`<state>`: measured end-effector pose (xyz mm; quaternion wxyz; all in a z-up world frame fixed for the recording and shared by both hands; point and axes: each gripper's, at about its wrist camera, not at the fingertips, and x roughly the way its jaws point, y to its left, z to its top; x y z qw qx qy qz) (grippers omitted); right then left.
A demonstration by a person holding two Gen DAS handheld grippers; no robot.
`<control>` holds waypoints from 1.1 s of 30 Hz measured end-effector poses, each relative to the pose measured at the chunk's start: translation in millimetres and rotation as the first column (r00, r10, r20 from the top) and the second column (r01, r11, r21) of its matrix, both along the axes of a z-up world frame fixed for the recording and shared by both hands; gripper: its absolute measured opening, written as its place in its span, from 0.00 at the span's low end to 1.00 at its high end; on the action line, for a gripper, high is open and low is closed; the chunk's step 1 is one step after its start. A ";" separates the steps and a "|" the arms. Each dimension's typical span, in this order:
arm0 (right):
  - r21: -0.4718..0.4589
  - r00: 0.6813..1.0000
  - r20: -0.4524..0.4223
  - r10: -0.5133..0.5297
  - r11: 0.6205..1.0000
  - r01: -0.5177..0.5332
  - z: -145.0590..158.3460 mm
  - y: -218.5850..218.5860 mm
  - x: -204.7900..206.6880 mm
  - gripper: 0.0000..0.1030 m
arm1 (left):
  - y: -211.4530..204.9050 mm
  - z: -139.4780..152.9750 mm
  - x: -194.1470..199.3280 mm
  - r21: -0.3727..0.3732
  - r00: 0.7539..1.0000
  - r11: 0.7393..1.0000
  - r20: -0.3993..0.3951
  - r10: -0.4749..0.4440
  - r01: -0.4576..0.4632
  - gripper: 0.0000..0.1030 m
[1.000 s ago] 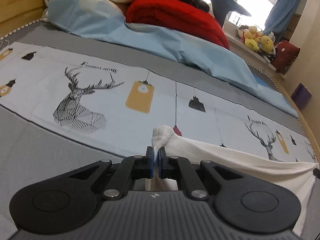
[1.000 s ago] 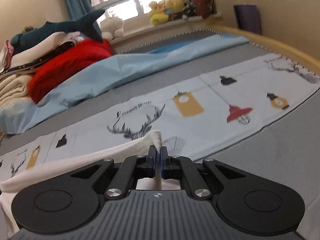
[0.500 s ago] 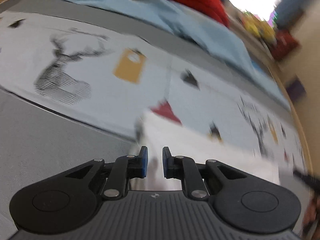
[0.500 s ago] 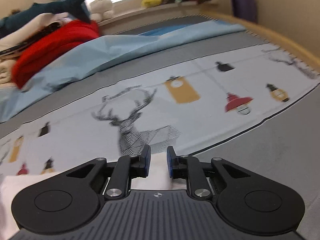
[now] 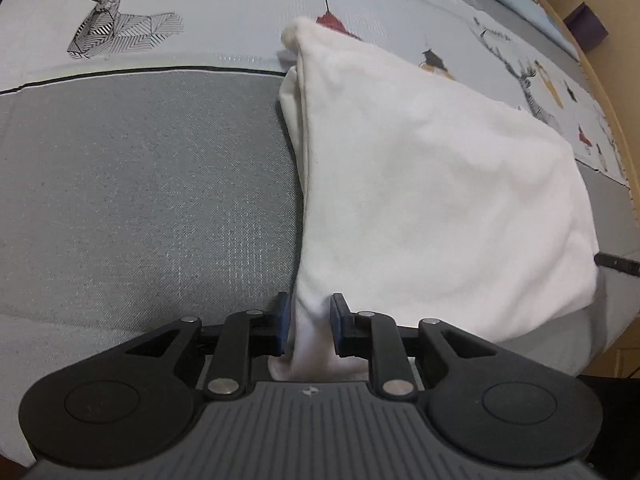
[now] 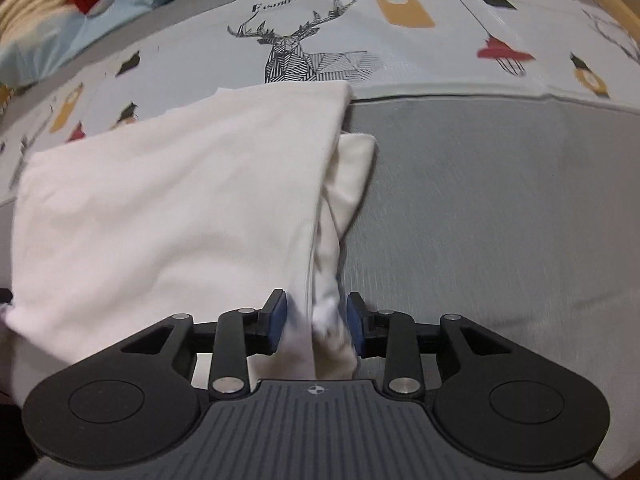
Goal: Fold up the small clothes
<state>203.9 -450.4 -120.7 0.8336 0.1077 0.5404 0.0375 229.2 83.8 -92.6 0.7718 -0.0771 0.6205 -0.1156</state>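
Fig. legend, largest to smallest. We look down on one bed [image 5: 140,184] w/ a grey cover, crossed by one pale printed sheet [image 6: 440,52] (deer, lamps, tags). On the grey cover, its far edge lapping onto the print, lies the task's thing: one white garment [image 5: 432,184], doubled over on itself; its layered side edges run toward each camera.

Step in hand, as we judge it: the let-go after a fold. The left gripper [image 5: 308,326] has its jaws opening; a bunch of the garment's near corner stands between the blue pads [image 5: 283,322] w/ a gap on each side, so it is released, not pinched. The right gripper [image 6: 316,326] likewise: jaws opening, wider apart, the opposite corner loose between them, nothing gripped.

Next move, in our view: draw both grippers back clear w/o dragging the cloth, then re-grip for a second fold. In the right-wrist view a flap [image 6: 354,172] sticks out past the top layer's edge and prob. needs tucking first.

Count: 1 garment, 2 grippers, 1 bed, 1 printed sheet; approx. 2 cloth layers visible at each side edge.
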 end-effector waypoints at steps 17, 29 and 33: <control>-0.011 0.999 0.026 -0.018 1.000 0.018 11.6 -17.8 -23.7 0.03 | -27.9 17.8 -13.8 0.025 0.989 0.989 -0.026 -0.145 0.145 0.04; -0.159 0.999 -0.032 0.023 0.987 -0.028 6.3 -13.4 -36.5 0.08 | -44.6 19.5 -11.8 0.185 0.978 0.961 -0.051 -0.200 0.206 0.07; -0.078 0.998 0.064 -0.008 0.997 0.013 22.0 -23.6 -39.1 0.08 | -44.2 40.3 -6.0 0.138 0.981 0.975 0.052 -0.185 0.177 0.08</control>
